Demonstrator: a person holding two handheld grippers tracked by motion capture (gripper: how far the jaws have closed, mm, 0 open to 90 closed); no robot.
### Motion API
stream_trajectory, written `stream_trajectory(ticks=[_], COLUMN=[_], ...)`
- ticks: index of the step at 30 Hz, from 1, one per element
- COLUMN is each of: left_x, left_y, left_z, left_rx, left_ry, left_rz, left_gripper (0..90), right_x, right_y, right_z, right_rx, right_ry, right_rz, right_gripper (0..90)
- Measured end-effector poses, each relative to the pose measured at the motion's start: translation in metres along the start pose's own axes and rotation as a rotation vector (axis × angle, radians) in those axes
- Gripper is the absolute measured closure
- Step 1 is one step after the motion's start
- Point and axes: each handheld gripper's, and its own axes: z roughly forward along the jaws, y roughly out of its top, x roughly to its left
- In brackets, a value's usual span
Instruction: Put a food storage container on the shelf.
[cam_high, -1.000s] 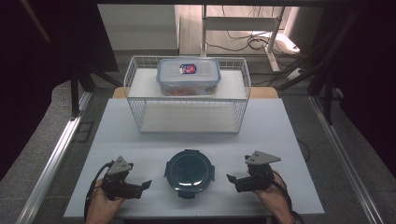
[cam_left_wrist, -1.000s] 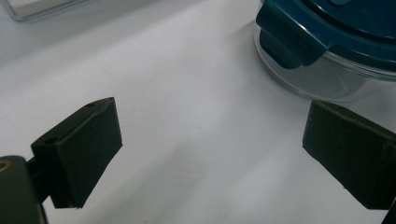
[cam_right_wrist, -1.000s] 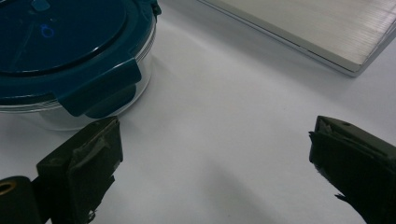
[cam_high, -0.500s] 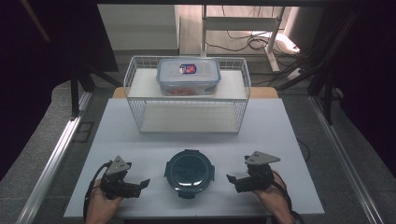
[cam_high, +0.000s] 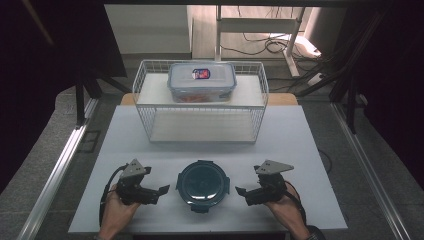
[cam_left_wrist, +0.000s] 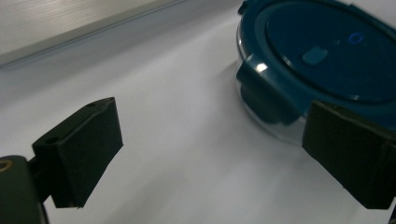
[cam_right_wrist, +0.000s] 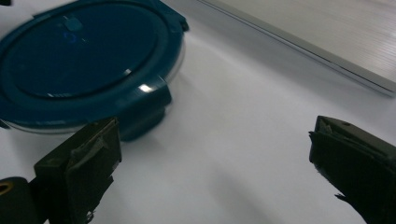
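Observation:
A round container with a dark blue clip-on lid sits on the white table near the front edge, between my two grippers. My left gripper rests at its left, open and empty, jaws pointing toward it. My right gripper rests at its right, also open and empty. In the left gripper view the round container lies ahead beside the right jaw, with the left gripper wide apart. In the right gripper view the round container lies ahead of the left jaw of the right gripper.
A white wire basket stands at the back of the table. On top of it rests a clear rectangular box with a grey lid. Metal rails run along both sides of the table; cables lie on the floor behind.
The left gripper has shifted slightly toward the front and right, nearer the round container. The right gripper has hardly moved.

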Motion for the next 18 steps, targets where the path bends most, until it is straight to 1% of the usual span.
stream_trajectory(ticks=[5,6,11,12,15,17,18], left_x=[-0.001,-0.002,-0.007,-0.008,-0.010,-0.012,-0.012], left_y=[0.010,0.013,0.021,0.024,0.029,0.032,0.033], left_z=[0.010,0.013,0.024,0.028,0.034,0.038,0.041], left_rx=[0.003,0.005,0.021,0.025,0.033,0.048,0.057], left_ry=[-0.040,-0.044,-0.072,-0.083,-0.098,-0.118,-0.137], left_rz=[-0.001,0.004,0.016,0.023,0.027,0.022,0.015], left_gripper=[4.6,4.6,4.5,4.5,4.5,4.5,4.5], right_x=[0.005,0.008,0.013,0.014,0.017,0.019,0.021], right_y=[0.008,0.010,0.014,0.015,0.021,0.023,0.025], right_z=[0.008,0.013,0.019,0.021,0.028,0.033,0.036], right_rx=[0.004,0.008,0.019,0.021,0.028,0.033,0.045], right_ry=[0.042,0.056,0.072,0.074,0.088,0.096,0.105], right_rz=[-0.003,-0.004,-0.007,-0.005,-0.002,-0.003,0.001], right_gripper=[2.3,2.3,2.2,2.2,2.1,2.1,1.9])
